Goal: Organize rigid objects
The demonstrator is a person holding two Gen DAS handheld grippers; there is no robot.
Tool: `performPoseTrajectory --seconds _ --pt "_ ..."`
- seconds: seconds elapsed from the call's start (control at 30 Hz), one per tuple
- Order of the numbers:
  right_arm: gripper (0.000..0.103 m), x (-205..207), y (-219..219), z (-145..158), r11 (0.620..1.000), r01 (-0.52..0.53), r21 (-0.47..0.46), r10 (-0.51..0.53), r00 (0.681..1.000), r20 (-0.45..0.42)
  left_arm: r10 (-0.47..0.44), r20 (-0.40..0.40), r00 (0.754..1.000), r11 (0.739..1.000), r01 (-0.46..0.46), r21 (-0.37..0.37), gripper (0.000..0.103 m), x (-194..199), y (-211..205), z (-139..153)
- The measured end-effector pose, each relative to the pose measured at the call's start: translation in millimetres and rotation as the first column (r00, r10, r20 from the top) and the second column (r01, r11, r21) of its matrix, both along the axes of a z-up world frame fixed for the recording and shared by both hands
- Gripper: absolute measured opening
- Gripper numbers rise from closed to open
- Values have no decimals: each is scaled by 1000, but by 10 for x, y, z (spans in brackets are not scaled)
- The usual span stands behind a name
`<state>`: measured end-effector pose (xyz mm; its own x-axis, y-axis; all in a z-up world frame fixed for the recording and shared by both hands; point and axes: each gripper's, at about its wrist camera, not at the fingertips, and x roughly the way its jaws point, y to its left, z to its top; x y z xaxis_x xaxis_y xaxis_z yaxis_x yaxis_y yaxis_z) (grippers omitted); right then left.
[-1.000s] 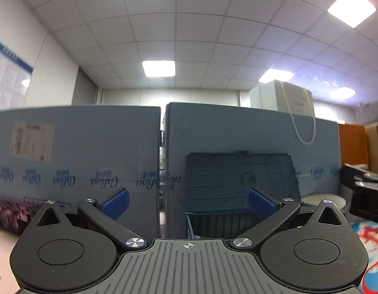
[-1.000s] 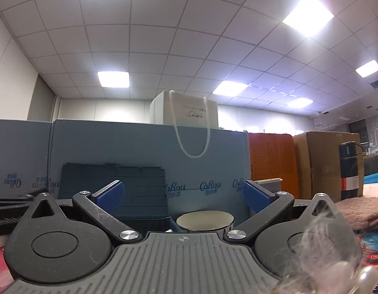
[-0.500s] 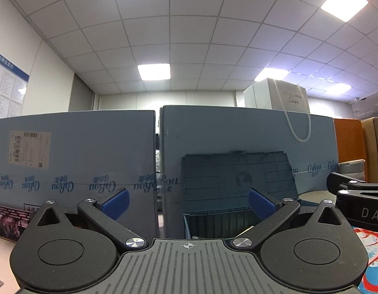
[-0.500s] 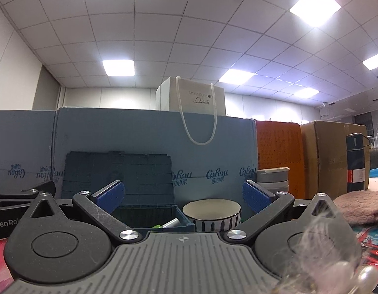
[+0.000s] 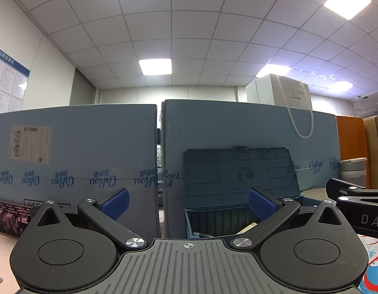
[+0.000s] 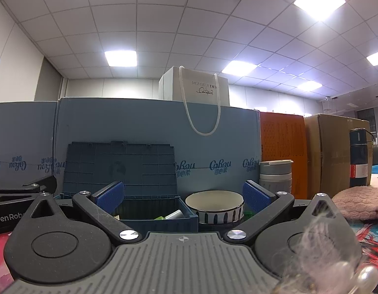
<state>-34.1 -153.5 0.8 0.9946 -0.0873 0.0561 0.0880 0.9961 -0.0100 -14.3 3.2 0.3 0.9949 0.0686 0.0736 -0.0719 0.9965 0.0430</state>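
Ahead of the right hand-held gripper [image 6: 182, 197], jaws apart and empty, sits the dark-blue lidded plastic crate [image 6: 149, 218] beside a striped ceramic bowl [image 6: 214, 209]; the left hand-held gripper [image 5: 187, 202] gapes too; crowding risks a clash.

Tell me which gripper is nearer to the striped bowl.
Right. The right gripper faces the striped bowl just beyond its open fingers. The left gripper faces the open blue bin, with the bowl off to its right.
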Motion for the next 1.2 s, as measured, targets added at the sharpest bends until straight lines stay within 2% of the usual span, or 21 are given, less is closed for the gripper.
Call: performPoseTrajectory --seconds 1.2 --pt "103 25 12 -5 1000 -15 -7 15 999 -34 32 12 999 999 -32 9 103 -40 -8 -10"
